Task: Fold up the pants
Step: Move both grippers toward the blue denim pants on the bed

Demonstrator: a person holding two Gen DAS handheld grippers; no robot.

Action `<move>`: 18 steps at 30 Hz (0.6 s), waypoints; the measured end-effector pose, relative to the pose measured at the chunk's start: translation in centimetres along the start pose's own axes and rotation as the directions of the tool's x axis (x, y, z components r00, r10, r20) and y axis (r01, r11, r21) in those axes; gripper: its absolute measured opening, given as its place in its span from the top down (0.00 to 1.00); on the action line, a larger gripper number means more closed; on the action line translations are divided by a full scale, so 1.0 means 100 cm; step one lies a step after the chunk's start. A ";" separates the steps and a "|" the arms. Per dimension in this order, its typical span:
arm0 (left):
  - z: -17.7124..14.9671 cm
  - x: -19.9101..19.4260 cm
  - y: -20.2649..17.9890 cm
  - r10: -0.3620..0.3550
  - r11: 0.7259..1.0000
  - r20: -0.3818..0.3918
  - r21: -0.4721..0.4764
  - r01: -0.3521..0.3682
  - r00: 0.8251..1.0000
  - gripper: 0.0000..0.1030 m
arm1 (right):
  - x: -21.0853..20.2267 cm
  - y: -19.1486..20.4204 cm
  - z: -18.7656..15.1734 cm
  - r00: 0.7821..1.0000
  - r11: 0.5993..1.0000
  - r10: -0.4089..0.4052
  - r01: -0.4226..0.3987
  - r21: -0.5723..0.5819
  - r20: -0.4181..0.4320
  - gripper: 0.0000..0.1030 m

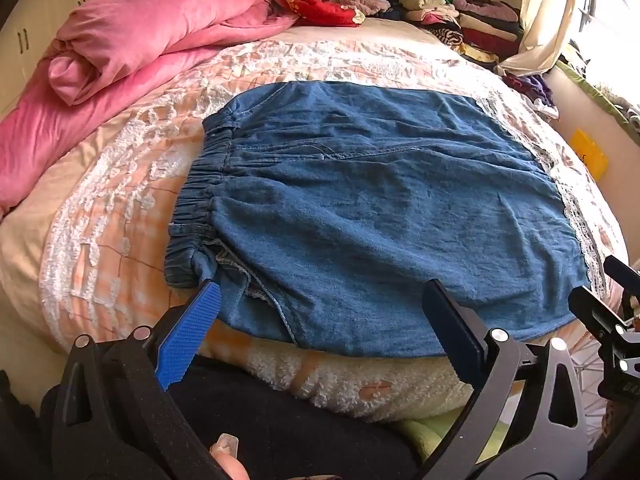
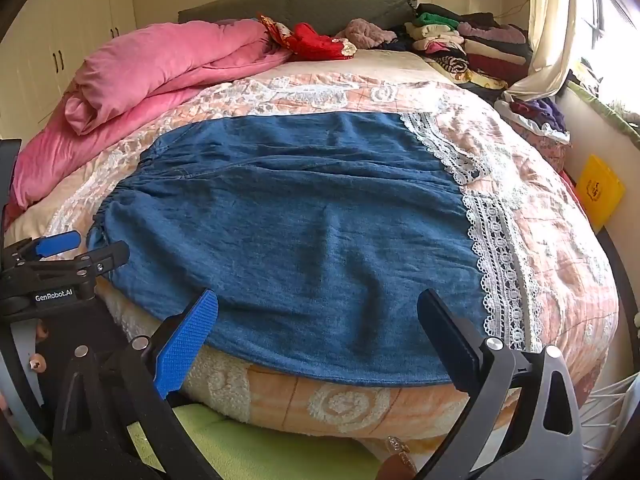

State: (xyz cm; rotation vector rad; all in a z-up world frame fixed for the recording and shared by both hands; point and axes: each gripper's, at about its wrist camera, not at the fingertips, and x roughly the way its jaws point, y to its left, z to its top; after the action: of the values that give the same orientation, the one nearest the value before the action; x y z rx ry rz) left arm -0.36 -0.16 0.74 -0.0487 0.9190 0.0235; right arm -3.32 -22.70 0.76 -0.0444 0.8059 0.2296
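Blue denim pants [image 1: 360,208] lie spread flat on the bed, elastic waistband [image 1: 196,204] to the left and white lace hems [image 2: 496,264] to the right. My left gripper [image 1: 320,300] stands open just above the pants' near edge by the waistband corner, nothing between its fingers. My right gripper [image 2: 318,304] is open too, hovering over the near edge of the pants [image 2: 300,220] closer to the lace end. The left gripper [image 2: 68,248] also shows at the left edge of the right wrist view. Part of the right gripper's black frame [image 1: 608,304] appears at the right edge of the left wrist view.
A rolled pink duvet [image 1: 132,36] lies at the back left of the bed. Stacks of folded clothes [image 1: 464,16] sit at the back right near a curtain [image 1: 548,12]. A peach floral bedspread [image 1: 100,216] covers the bed. A yellow box [image 2: 600,192] leans on the right wall.
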 end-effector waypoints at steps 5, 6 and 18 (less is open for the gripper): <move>0.004 -0.002 0.006 0.000 1.000 0.000 0.000 0.000 1.000 0.08 | 0.000 0.001 0.000 1.000 1.000 -0.001 0.001 0.000 -0.002 0.04; 0.003 -0.001 0.005 0.001 1.000 0.001 0.000 -0.001 1.000 0.08 | 0.000 0.001 0.000 1.000 1.000 -0.003 0.003 -0.001 -0.002 0.04; 0.006 -0.001 0.008 0.004 1.000 0.004 0.002 -0.004 1.000 0.08 | 0.001 0.000 0.002 1.000 1.000 0.003 -0.003 0.011 0.003 0.04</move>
State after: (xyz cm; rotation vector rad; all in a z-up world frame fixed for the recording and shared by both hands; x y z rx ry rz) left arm 0.04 0.68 1.13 -0.0448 0.9156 0.0264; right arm -3.09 -22.70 0.80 -0.0330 0.8042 0.2279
